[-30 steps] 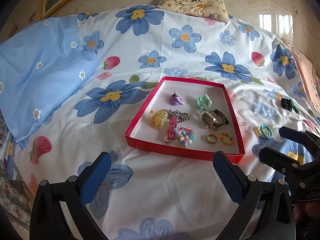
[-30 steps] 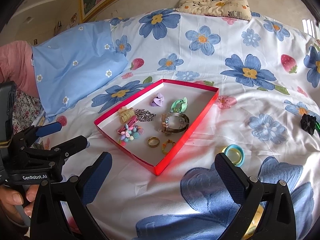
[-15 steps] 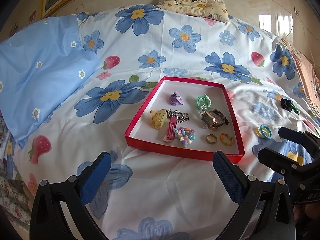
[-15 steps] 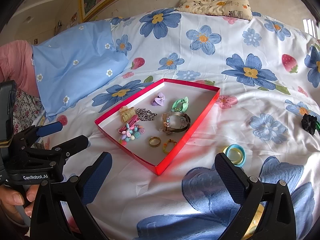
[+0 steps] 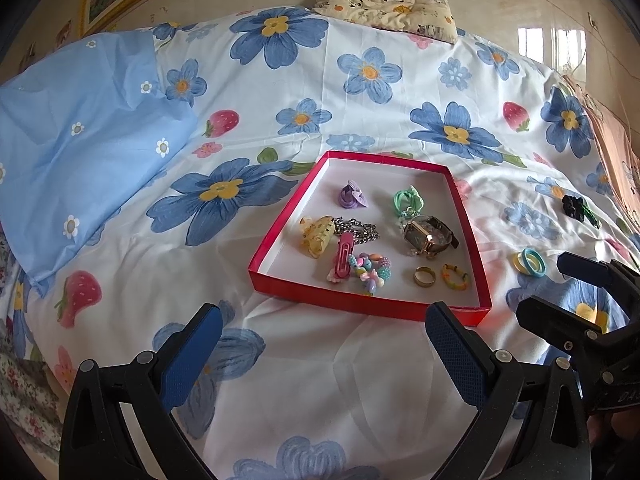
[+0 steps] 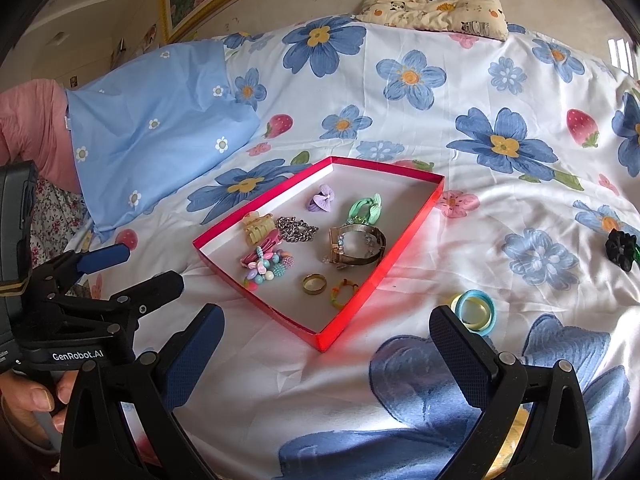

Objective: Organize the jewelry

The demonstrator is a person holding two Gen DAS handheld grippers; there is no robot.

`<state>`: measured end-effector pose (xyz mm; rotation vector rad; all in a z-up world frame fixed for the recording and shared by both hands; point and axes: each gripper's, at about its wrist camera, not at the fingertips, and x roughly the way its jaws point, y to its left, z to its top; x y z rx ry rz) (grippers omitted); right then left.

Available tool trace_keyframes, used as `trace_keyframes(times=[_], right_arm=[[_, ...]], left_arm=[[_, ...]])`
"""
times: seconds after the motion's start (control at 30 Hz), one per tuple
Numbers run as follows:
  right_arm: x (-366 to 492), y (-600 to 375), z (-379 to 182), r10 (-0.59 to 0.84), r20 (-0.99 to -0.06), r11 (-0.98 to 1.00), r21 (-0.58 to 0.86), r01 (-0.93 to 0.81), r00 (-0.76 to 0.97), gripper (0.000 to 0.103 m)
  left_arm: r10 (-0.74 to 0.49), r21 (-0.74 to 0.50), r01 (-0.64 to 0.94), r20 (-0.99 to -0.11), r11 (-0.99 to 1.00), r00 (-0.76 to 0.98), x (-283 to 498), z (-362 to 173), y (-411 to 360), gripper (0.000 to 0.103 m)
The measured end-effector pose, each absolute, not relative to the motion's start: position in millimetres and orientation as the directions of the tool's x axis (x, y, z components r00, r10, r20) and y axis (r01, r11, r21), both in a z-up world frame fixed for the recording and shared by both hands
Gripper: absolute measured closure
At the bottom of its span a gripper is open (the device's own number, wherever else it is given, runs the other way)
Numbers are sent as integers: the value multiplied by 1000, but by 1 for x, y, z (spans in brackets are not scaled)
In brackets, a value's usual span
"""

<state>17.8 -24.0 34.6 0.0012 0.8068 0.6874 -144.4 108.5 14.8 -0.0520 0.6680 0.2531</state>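
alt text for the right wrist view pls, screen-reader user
A shallow red tray on a floral bedsheet holds a watch, chain, gold ring and hair accessories. Stacked hair ties and a black scrunchie lie outside it to the right. The open right gripper frames the foreground; the left gripper sits lower left.

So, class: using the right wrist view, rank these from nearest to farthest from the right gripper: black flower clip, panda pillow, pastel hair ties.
1. Pastel hair ties, just ahead, right fingers' side.
2. Black flower clip, far right.
3. Panda pillow, bed's far end.
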Motion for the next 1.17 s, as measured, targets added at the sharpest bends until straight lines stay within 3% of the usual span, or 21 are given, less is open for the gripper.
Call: trace_keyframes(times=[1.17], right_arm=[[28, -20, 26, 567, -682, 786, 279, -552, 462, 0]], left_arm=[[195, 20, -238, -642, 971, 742, -123, 11, 112, 1]])
